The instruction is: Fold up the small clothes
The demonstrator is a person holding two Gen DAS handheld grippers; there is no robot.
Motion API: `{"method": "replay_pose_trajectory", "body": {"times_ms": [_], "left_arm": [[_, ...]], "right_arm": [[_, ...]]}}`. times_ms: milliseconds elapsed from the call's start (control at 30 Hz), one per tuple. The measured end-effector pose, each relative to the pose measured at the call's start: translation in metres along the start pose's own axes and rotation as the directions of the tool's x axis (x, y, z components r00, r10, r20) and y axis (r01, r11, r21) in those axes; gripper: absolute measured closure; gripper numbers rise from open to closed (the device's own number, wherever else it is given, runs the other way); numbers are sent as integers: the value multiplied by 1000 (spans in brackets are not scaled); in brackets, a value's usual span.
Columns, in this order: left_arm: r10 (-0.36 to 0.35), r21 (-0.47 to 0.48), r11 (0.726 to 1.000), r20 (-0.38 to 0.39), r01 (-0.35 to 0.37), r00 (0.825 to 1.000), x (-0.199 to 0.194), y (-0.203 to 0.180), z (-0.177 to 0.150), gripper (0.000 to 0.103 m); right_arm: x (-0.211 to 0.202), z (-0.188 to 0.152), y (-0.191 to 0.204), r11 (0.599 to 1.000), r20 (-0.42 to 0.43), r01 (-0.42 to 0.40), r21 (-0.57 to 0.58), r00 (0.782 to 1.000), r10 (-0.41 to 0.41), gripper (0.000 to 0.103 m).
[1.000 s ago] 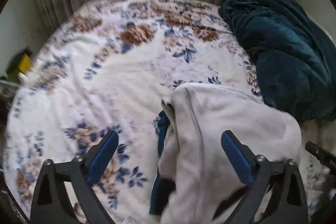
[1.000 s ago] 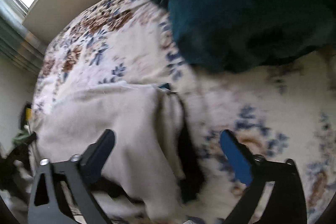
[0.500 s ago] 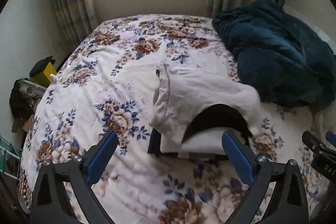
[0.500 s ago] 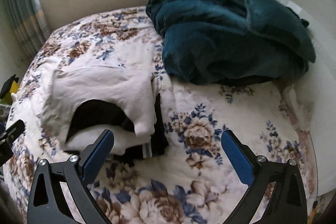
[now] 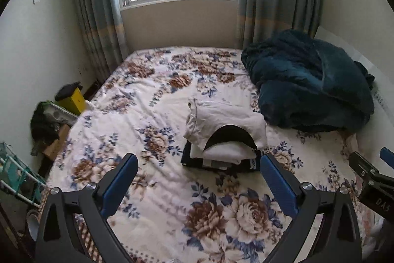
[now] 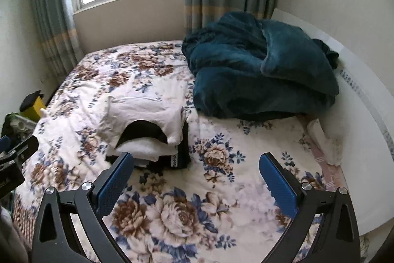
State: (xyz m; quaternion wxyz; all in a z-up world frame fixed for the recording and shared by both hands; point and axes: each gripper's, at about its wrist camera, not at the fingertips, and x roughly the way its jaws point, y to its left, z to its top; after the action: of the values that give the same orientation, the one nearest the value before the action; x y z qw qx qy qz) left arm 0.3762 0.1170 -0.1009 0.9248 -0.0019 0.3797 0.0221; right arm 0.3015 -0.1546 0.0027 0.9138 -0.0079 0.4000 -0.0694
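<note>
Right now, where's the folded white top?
The folded white top sits on the stack of dark folded clothes mid-bed on the floral bedspread, just left of the teal blanket. In the right wrist view it lies left of centre.

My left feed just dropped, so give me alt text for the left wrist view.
A small stack of folded clothes, white on top of dark, sits mid-bed on the floral bedspread. The open left gripper hangs above the sheet in front of it, holding nothing. A rumpled teal blanket lies to the right.

Lower garments of the folded stack (image 5: 222,162) mostly hidden under the white top garment (image 5: 226,120).
</note>
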Motion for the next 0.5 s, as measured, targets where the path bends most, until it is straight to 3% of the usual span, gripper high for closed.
{"method": "replay_pose_trajectory", "body": {"times_ms": [300,500], "left_arm": [[-5,-8,1000,41,5,999,-97,-16,-15,2],[-1,4,1000,32,1,999,-131,-20,-26,2]], "right_arm": [[-121,-16,-21,997,63,-67,-38,996,70,0],[-180,-19,-32,997,92,-69,-36,993,72,0]]}}
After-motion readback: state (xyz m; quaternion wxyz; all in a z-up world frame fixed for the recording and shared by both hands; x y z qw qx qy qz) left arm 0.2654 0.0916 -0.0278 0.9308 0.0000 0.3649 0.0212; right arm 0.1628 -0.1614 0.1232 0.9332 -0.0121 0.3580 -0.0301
